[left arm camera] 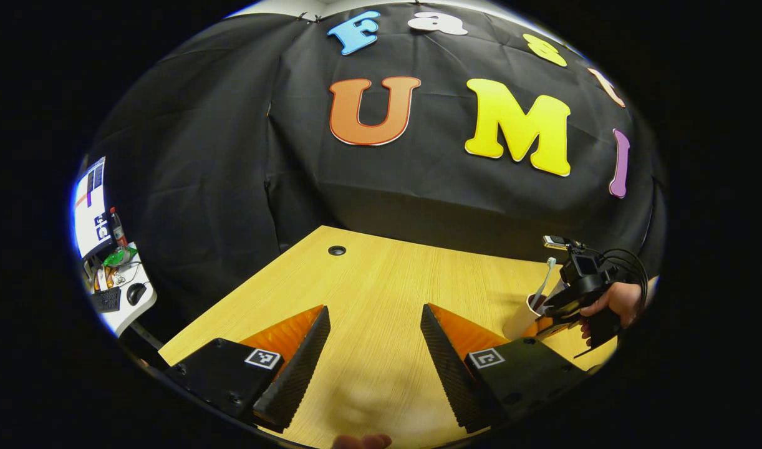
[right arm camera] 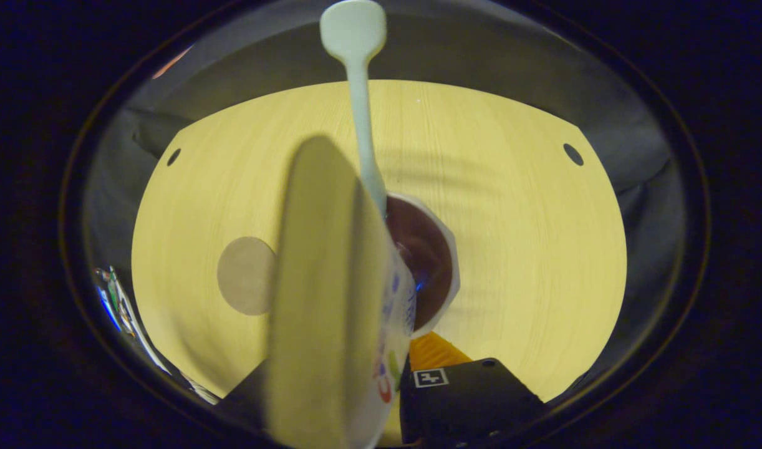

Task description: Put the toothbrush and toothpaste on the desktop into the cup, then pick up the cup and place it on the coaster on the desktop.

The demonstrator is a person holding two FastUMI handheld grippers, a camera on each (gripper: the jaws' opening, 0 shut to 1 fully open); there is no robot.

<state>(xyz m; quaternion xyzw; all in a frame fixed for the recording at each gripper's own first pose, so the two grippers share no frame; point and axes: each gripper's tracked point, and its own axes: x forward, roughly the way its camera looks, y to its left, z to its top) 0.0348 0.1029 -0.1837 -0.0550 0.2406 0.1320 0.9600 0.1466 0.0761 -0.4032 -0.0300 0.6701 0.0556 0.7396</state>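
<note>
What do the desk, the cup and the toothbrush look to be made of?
The desk looks like pale wood or a wood-print laminate: fine straight grain lines, matte, with little glare. The cup seems to be white plastic or paper; its thin rim catches light, and the dark inside shines a little. The toothbrush looks like smooth pale plastic, one even colour with a soft sheen.

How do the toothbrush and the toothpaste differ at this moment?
The toothbrush is thin and already stands in the cup; the toothpaste is a broad flat tube, held by the right gripper at the cup's rim. The toothbrush is plain pale; the toothpaste carries coloured print. Both point up from the cup.
</note>
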